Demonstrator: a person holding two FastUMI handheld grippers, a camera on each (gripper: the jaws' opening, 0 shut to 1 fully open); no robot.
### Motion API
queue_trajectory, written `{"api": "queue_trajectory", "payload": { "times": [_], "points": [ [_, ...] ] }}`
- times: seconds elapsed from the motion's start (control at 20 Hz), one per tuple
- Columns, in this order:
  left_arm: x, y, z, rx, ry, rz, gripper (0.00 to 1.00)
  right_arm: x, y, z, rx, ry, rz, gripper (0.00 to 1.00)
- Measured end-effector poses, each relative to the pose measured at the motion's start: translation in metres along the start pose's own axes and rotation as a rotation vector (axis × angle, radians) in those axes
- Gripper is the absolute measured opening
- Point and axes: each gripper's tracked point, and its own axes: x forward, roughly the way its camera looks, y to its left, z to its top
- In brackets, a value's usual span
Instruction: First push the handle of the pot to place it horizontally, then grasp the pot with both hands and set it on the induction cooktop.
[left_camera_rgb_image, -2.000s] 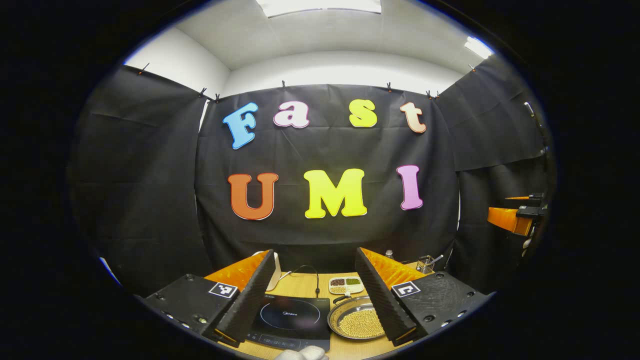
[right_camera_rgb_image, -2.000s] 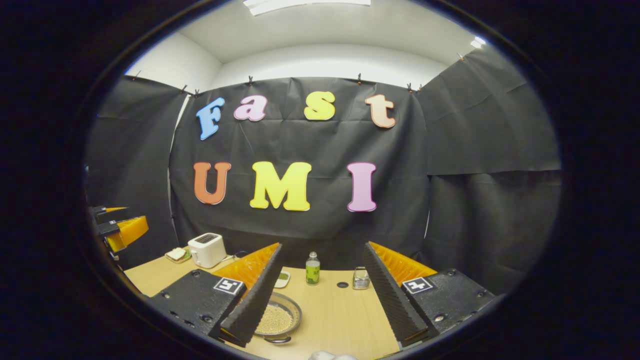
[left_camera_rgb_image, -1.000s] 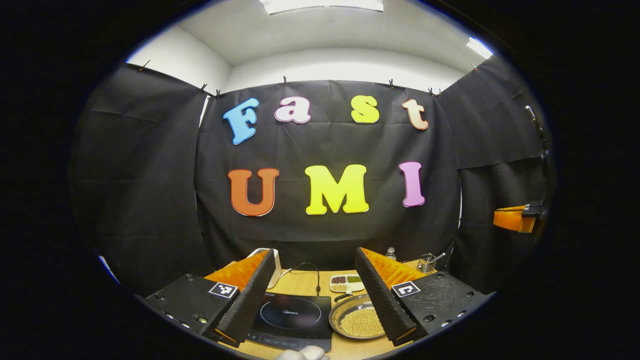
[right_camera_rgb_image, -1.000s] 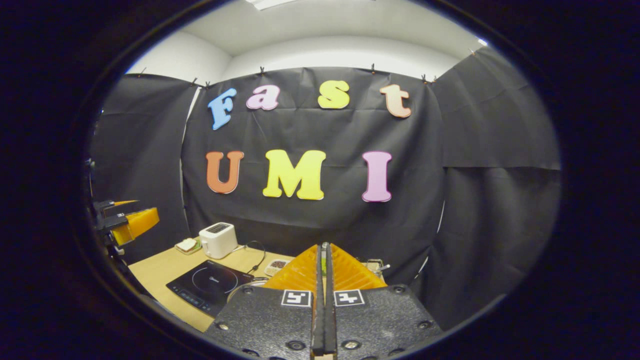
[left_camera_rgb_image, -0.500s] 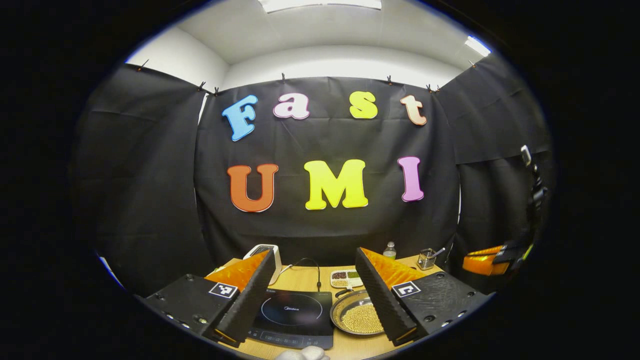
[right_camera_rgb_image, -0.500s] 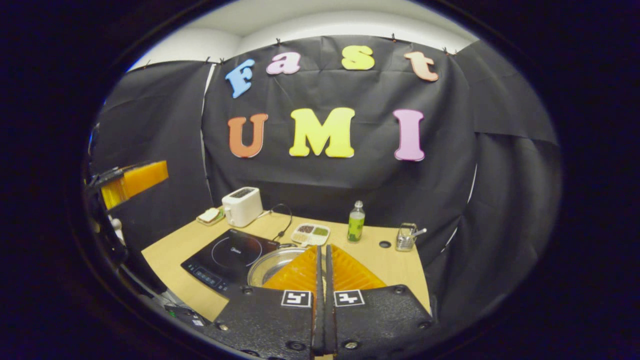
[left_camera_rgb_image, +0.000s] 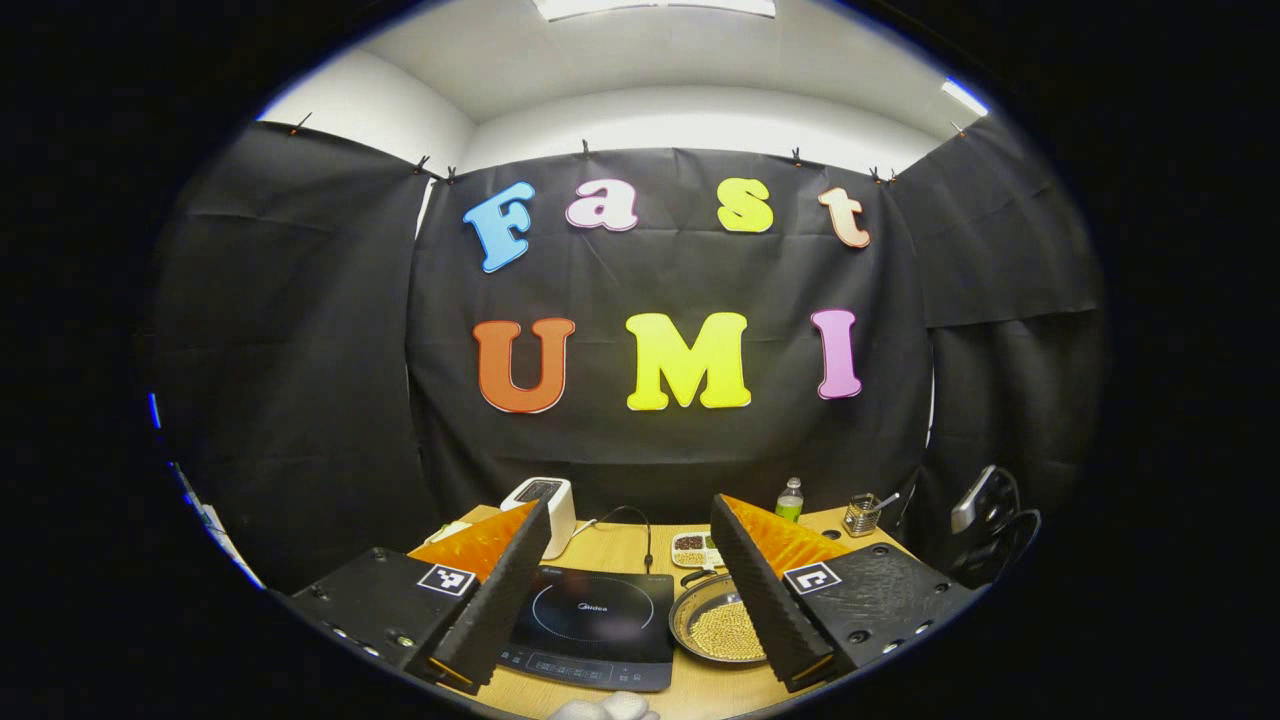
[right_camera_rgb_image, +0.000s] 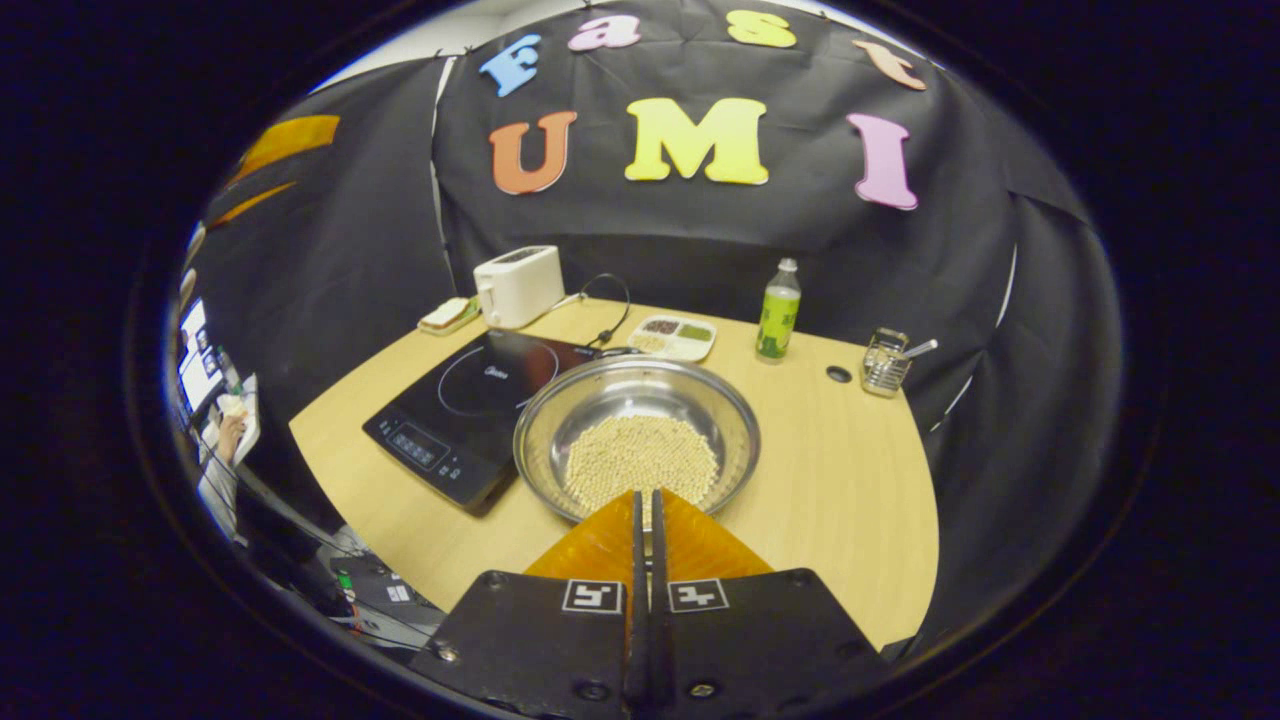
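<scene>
A staged recording booth: black cloth walls (right_camera_rgb_image: 330, 260) hang clipped beneath a white ceiling (left_camera_rgb_image: 640, 60). Ahead of the fingers (right_camera_rgb_image: 600, 545), a wooden desk (right_camera_rgb_image: 850, 480) carries kitchen props: toaster (right_camera_rgb_image: 518, 285), induction cooktop (right_camera_rgb_image: 470, 400).

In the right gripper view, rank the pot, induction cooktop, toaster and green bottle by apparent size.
1. Pot and induction cooktop: look alike in extent, so no ranking between them.
2. Toaster.
3. Green bottle, smallest; it and the toaster stand farther back, which shrinks them.

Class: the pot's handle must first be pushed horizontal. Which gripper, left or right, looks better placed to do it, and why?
Probably the right. The right gripper is shut, a blunt tip for pushing, and hangs just over the pot's near rim. The left gripper is open and held back, the cooktop between its fingers.
</scene>
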Motion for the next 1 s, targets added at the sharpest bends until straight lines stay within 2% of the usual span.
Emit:
{"api": "queue_trajectory", "payload": {
  "times": [0.25, 0.35, 0.4, 0.45, 0.6, 0.75, 1.0],
  "points": [
    [-0.007, 0.008, -0.003, 0.010, 0.009, 0.042, 0.96, 0.032, 0.016, -0.040, -0.006, 0.108, 0.050, 0.04],
    [-0.009, 0.013, -0.005, 0.013, 0.018, 0.065, 0.96, 0.038, 0.021, -0.053, -0.022, 0.140, 0.067, 0.01],
    [-0.010, 0.015, -0.005, 0.009, 0.022, 0.073, 0.96, 0.041, 0.022, -0.058, -0.025, 0.153, 0.075, 0.04],
    [-0.011, 0.018, -0.005, 0.008, 0.023, 0.082, 0.96, 0.044, 0.024, -0.061, -0.026, 0.164, 0.084, 0.01],
    [-0.015, 0.026, -0.008, 0.014, 0.032, 0.113, 0.96, 0.055, 0.032, -0.068, -0.030, 0.189, 0.106, 0.04],
    [-0.017, 0.031, -0.011, 0.015, 0.044, 0.137, 0.96, 0.063, 0.038, -0.073, -0.032, 0.210, 0.127, 0.01],
    [-0.019, 0.030, -0.014, 0.005, 0.057, 0.147, 0.96, 0.075, 0.031, -0.078, -0.019, 0.235, 0.111, 0.01]
  ]
}}
